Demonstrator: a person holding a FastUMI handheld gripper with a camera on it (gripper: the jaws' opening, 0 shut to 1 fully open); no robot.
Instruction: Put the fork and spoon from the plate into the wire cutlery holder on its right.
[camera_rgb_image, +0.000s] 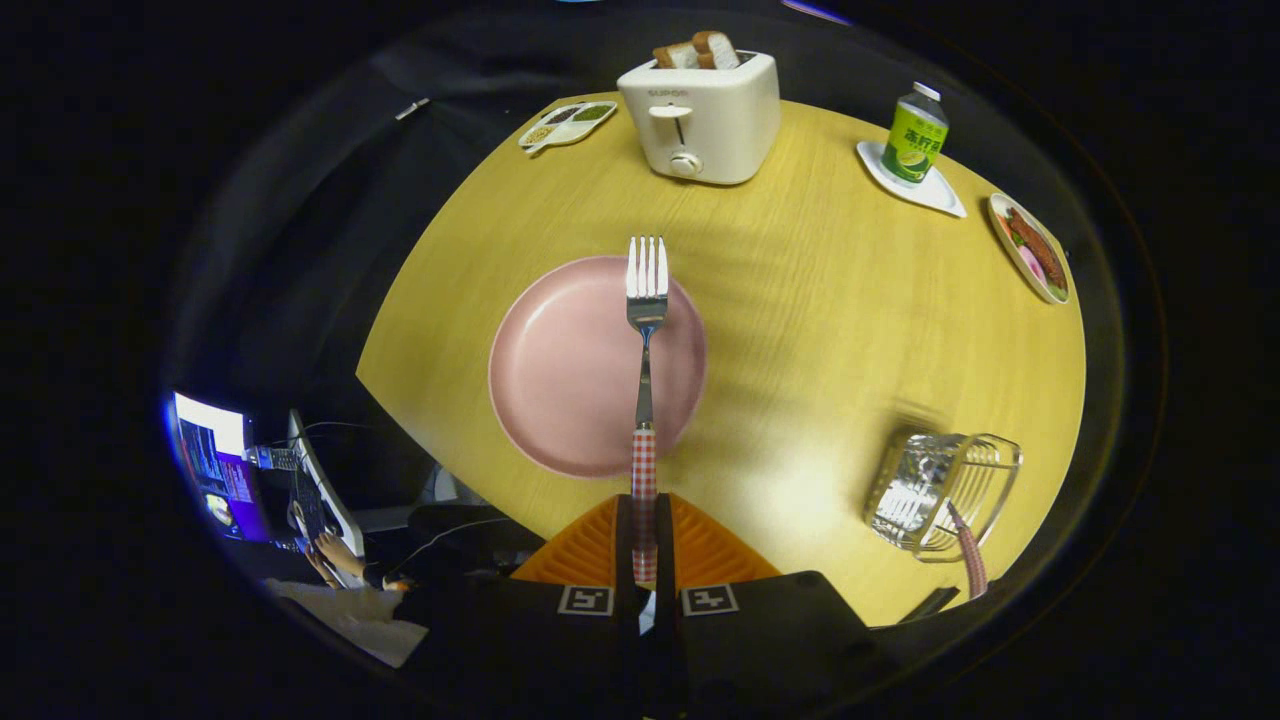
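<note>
While tongs (645, 545) grip fork (646, 300), seemingly above plate (560, 400)

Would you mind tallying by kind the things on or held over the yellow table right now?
Cutlery: 2, the fork clamped in the shut gripper and a pink handle in the wire cutlery holder
Dishes: 5, pink plate, divided tray, coaster dish, food plate, holder
Toaster: 1
Bottle: 1
Total: 9

Fork (646, 300) — polished, glossy metal with a checked-pattern handle clamped between both fingers of the tongs (645, 540); plate (560, 370), smooth and matt; tabletop (850, 300), wood-grain with slight sheen; cutlery holder (940, 490) — shiny metal wire.
</note>
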